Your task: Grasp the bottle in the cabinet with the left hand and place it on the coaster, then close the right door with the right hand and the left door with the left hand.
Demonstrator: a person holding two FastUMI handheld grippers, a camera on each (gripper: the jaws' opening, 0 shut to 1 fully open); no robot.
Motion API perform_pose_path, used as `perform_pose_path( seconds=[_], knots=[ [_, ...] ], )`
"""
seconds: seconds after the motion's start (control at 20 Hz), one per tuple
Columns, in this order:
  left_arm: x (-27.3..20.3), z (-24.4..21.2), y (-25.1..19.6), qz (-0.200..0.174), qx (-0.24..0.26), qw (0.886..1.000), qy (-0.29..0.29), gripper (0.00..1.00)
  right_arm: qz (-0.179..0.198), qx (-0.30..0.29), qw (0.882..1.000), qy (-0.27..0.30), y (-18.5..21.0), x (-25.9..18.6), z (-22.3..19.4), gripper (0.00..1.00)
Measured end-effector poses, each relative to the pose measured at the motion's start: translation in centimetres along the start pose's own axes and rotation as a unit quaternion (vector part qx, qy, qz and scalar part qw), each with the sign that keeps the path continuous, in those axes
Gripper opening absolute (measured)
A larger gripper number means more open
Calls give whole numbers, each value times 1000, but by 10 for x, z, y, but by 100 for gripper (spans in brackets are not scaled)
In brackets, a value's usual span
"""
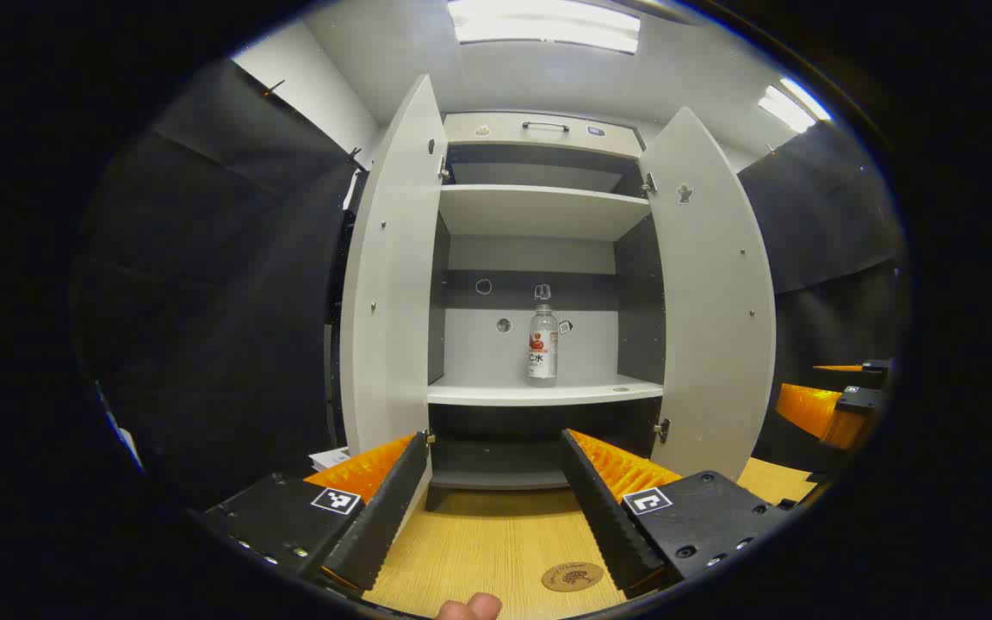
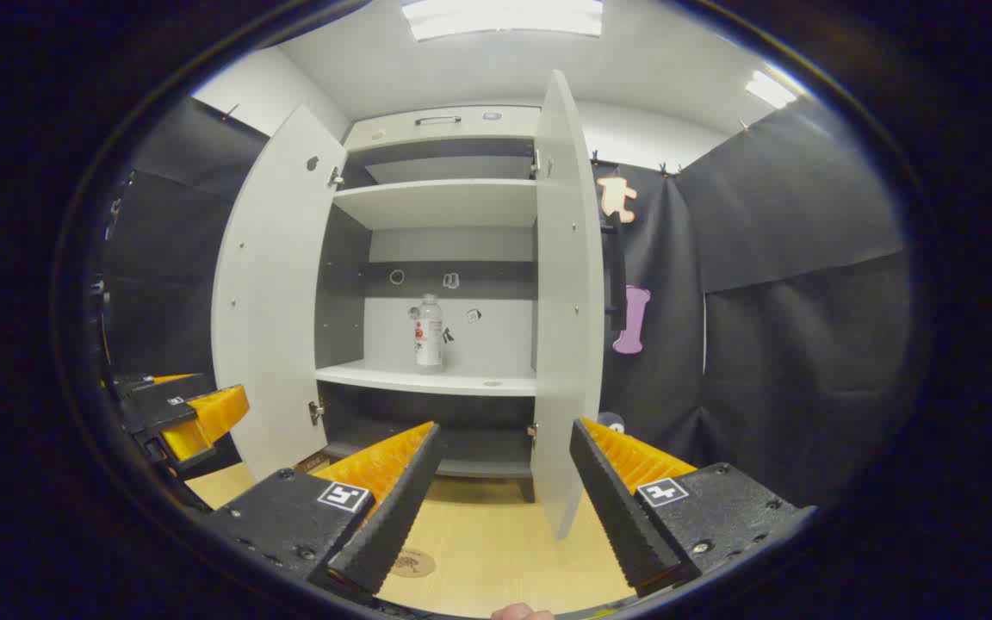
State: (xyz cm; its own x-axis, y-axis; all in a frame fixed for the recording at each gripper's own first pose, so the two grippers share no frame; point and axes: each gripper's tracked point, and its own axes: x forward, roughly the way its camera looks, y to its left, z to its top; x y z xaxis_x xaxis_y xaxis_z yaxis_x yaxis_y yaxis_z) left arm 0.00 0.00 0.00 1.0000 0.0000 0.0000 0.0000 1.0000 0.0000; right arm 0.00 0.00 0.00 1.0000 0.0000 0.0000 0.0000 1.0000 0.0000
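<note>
Before us on the counter (image 1: 496,534), the cabinet's left door (image 1: 388,284) stands open. Our left gripper (image 1: 492,499), fingers apart and empty, faces the bottle (image 1: 542,345), upright on the middle shelf (image 1: 548,393). We judge it best to reach straight in and close around the bottle's body. Rightward, the coaster (image 1: 573,576) lies partly behind a finger; the right door (image 2: 567,293) is open; our right gripper (image 2: 503,495) is apart too. Bottle's label is unreadable.

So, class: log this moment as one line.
bottle upright on cabinet shelf | doors open | coaster bare | left gripper open | right gripper open
</note>
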Motion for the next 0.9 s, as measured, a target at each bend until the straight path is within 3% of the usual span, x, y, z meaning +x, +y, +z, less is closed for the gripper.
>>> perform_pose_path(
  seconds=[0.9],
  knots=[
    [-5, 4, 9, 3, -5, 1000, -3, 94, 8, -8, 1000, 4, 15, -7, -3, 98]
  ],
)
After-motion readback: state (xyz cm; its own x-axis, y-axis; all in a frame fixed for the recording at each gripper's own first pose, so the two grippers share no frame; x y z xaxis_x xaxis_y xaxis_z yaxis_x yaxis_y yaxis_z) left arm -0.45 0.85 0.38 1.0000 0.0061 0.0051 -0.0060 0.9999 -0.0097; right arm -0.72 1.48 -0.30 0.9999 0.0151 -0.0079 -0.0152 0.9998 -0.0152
